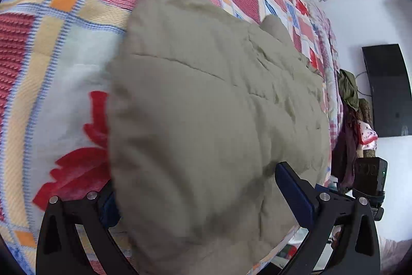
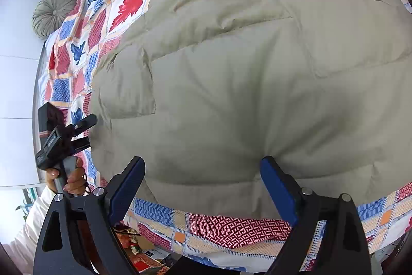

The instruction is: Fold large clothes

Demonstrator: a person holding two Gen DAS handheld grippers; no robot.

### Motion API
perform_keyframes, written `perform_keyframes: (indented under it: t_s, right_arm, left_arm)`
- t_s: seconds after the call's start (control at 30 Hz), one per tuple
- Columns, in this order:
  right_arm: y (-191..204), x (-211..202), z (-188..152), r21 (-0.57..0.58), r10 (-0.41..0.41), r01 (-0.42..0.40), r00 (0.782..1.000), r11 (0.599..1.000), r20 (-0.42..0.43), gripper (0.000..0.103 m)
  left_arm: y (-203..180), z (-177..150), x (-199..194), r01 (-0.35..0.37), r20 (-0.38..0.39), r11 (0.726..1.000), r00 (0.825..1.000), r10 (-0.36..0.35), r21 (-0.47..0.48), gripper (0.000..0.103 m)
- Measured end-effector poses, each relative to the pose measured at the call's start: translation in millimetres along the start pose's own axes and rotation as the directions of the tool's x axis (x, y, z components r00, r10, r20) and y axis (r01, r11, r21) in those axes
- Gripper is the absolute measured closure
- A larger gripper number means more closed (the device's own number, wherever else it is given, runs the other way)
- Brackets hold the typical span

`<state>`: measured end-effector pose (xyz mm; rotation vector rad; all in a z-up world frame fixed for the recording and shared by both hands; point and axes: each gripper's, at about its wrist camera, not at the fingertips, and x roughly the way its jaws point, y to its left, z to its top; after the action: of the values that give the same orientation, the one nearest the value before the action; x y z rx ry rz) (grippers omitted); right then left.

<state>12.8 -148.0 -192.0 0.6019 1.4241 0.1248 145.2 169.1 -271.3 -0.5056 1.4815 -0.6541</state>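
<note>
A puffy khaki jacket lies spread on the patchwork blanket of a bed. My left gripper stands open and wide at one end of the jacket. The padded edge bulges between its blue pads and hides the left one. In the right wrist view the jacket fills the frame. My right gripper is open over its near hem, and the right pad tip touches the fabric. The left gripper shows at the jacket's left edge, held by a hand.
The blanket hangs over the near bed edge. A round grey cushion sits at the far corner. Beyond the bed, a pile of clothes and a black screen stand against a white wall.
</note>
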Motion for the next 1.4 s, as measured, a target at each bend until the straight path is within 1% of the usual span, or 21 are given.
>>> perform_keyframes:
  t_s: [0.03,0.17,0.2,0.23,0.27,0.3,0.33,0.43,0.53,0.57,0.6,0.63,0.67,0.7,0.77,0.87,1.03,1.13,1.23,1.3,1.4]
  right_arm:
    - [0.0,0.1,-0.1,0.0,-0.001,0.001,1.0,1.0,0.0,0.01]
    - [0.2,-0.8,0.3,-0.003,0.001,-0.001,1.0,1.0,-0.005,0.01]
    - [0.3,-1.5,0.4,-0.003,0.003,-0.003,1.0,1.0,-0.008,0.01]
    - [0.6,-3.0,0.6,-0.002,0.009,-0.009,1.0,1.0,-0.013,0.01]
    - [0.9,-4.9,1.0,0.001,0.021,-0.021,1.0,1.0,-0.018,0.01]
    - [0.7,-8.9,1.7,0.003,0.034,-0.034,0.999,0.999,-0.018,0.01]
    - [0.6,-13.8,2.6,0.001,0.037,-0.037,0.999,0.999,-0.006,0.01]
    - [-2.5,-31.9,7.9,-0.018,0.017,-0.015,0.998,1.0,0.06,0.01]
    - [-13.0,-44.6,17.8,-0.002,-0.014,0.014,0.99,1.0,0.138,0.01]
    - [-16.3,-46.8,21.2,0.004,-0.022,0.021,0.987,1.0,0.162,0.015]
    - [-19.3,-48.1,24.9,0.005,-0.035,0.035,0.982,0.999,0.185,0.04]
    - [-21.2,-45.6,29.9,0.001,-0.068,0.069,0.978,0.998,0.197,0.058]
    - [-23.1,-42.8,34.4,-0.006,-0.078,0.081,0.976,0.997,0.203,0.086]
    - [-24.7,-39.6,39.2,-0.019,-0.07,0.076,0.974,0.997,0.214,0.089]
    - [-23.2,-31.6,47.2,-0.058,-0.079,0.095,0.969,0.994,0.233,0.092]
    - [-19.2,-18.2,59.5,-0.112,-0.075,0.106,0.964,0.988,0.256,0.093]
    - [-31.3,13.0,83.6,-0.088,-0.043,0.066,0.97,0.994,0.24,0.093]
    - [-41.4,25.6,95.5,-0.068,-0.024,0.04,0.974,0.997,0.226,0.097]
    - [-52.9,33.7,102.9,-0.036,0.02,-0.013,0.978,0.999,0.206,0.097]
    - [-60.6,37.4,105.7,-0.01,0.053,-0.052,0.98,0.999,0.192,0.099]
    - [-69.7,41.9,111.0,0.035,0.104,-0.112,0.98,0.993,0.168,0.102]
  left_arm:
    - [-5.2,1.5,6.2,0.001,-0.016,1.0,1.0,-0.001,0.013,0.0]
    - [-16.6,2.6,23.1,-0.049,-0.051,0.998,0.997,0.051,0.037,0.0]
    - [-18.1,2.7,23.8,-0.052,-0.054,0.998,0.997,0.054,0.041,0.006]
    - [-19.6,2.3,23.0,-0.05,-0.052,0.998,0.997,0.052,0.047,0.027]
    - [-20.5,2.3,21.6,-0.042,-0.059,0.998,0.997,0.044,0.047,0.037]
    - [-20.2,2.3,20.4,-0.024,-0.064,0.999,0.998,0.026,0.034,0.051]
    - [-20.8,1.7,18.0,-0.008,-0.059,1.0,0.998,0.009,0.017,0.061]
    - [-27.9,-1.7,7.4,0.004,-0.037,1.0,0.999,-0.003,0.017,0.074]
    - [-40.3,-5.9,-2.7,-0.011,-0.02,1.0,1.0,0.011,0.028,0.078]
    - [-46.3,-6.8,-7.1,-0.017,-0.013,0.999,1.0,0.017,0.033,0.079]
    - [-52.0,-7.1,-11.1,-0.021,-0.008,0.999,1.0,0.021,0.038,0.079]
    - [-57.1,-8.3,-16.3,-0.023,-0.003,0.999,1.0,0.023,0.042,0.079]
    - [-65.3,-9.3,-21.4,-0.028,0.002,0.998,1.0,0.028,0.048,0.079]
    - [-73.2,-10.1,-25.6,-0.036,0.007,0.998,0.999,0.036,0.054,0.079]
    - [-90.7,-11.6,-35.9,-0.053,0.016,0.996,0.999,0.052,0.065,0.079]
    - [-128.3,-17.0,-50.9,-0.071,0.033,0.992,0.997,0.067,0.108,0.079]
    - [-203.6,-17.9,-57.5,-0.081,0.059,0.978,0.996,0.071,0.193,0.079]
    - [-244.3,-14.6,-47.4,-0.076,0.065,0.975,0.996,0.064,0.209,0.079]
    - [-279.8,-14.4,-30.7,-0.078,0.051,0.971,0.996,0.068,0.224,0.079]
    - [-304.4,-14.1,-14.0,-0.092,0.04,0.967,0.996,0.084,0.239,0.079]
    - [-336.0,-14.1,8.7,-0.138,0.033,0.952,0.99,0.134,0.273,0.078]
